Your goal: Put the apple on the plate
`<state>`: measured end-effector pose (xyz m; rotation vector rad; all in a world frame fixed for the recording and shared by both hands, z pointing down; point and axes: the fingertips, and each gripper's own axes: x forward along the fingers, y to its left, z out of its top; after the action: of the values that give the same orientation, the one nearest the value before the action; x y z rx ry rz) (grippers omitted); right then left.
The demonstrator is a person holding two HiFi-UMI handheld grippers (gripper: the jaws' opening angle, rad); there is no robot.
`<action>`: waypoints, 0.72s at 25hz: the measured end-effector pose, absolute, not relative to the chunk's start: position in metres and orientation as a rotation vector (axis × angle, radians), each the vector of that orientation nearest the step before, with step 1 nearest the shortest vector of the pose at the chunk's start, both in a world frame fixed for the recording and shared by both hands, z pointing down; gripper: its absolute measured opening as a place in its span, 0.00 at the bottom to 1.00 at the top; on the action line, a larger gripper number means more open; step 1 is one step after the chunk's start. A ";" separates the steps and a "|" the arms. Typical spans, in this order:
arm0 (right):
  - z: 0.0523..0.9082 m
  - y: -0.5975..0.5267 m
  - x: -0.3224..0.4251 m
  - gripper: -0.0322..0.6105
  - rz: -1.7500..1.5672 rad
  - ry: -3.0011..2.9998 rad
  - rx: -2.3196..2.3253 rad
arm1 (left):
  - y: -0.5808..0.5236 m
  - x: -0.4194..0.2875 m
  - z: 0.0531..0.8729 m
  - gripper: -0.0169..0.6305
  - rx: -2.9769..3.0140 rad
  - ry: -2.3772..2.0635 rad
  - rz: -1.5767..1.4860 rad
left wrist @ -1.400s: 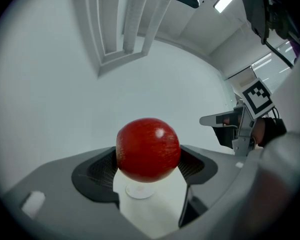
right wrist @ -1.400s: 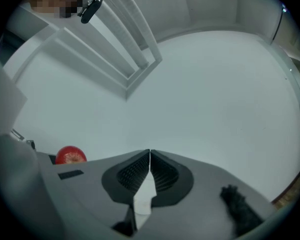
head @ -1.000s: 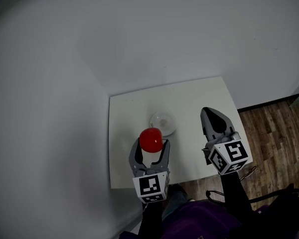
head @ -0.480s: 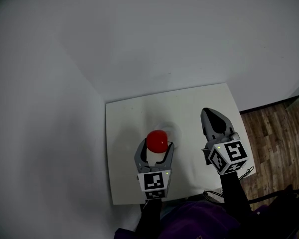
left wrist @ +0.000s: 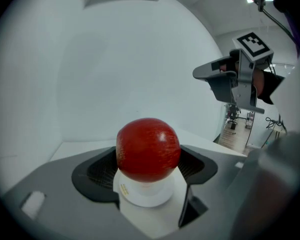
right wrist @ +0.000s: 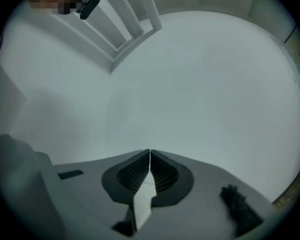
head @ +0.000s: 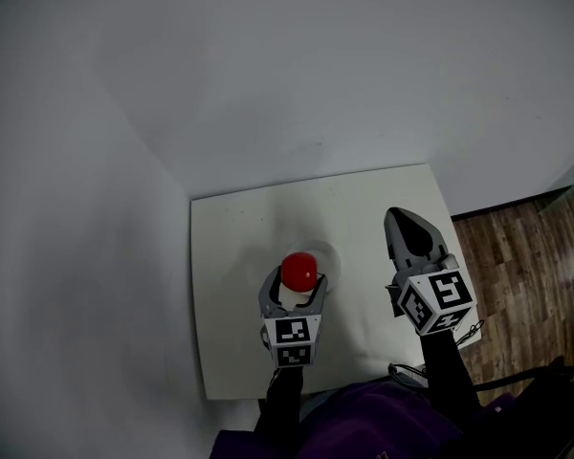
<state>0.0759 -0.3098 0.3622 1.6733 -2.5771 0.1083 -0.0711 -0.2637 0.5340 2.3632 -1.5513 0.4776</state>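
the left gripper [head: 298,280] is clamped on the red apple [head: 298,269], a jaw pressing each side, and holds it over the near rim of the clear plate [head: 330,256] on the white table [head: 237,247]; whether apple and plate touch cannot be told. the right gripper [head: 408,224] hangs well to the right, jaws pressed together on nothing

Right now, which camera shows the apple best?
The left gripper view: the apple fills the centre, large and sharp, gripped between the left tongs. The head view shows it only as a small red ball. The right gripper view does not show it.
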 end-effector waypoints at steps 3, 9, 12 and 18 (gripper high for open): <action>0.363 -0.320 0.080 0.07 0.113 -2.572 1.657 | -0.272 -0.063 0.556 0.61 2.316 -1.508 0.494; 0.364 -0.324 0.080 0.07 0.092 -2.568 1.640 | -0.277 -0.058 0.594 0.61 2.260 -1.444 0.550; 0.364 -0.325 0.080 0.07 0.085 -2.567 1.639 | -0.278 -0.053 0.604 0.61 2.262 -1.425 0.586; 0.363 -0.327 0.076 0.07 0.085 -2.574 1.624 | -0.279 -0.046 0.615 0.61 2.260 -1.386 0.637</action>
<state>0.0757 -0.3269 0.3633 1.6236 -2.5738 0.0847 -0.0460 -0.2786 0.6152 2.2600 -1.3856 0.6367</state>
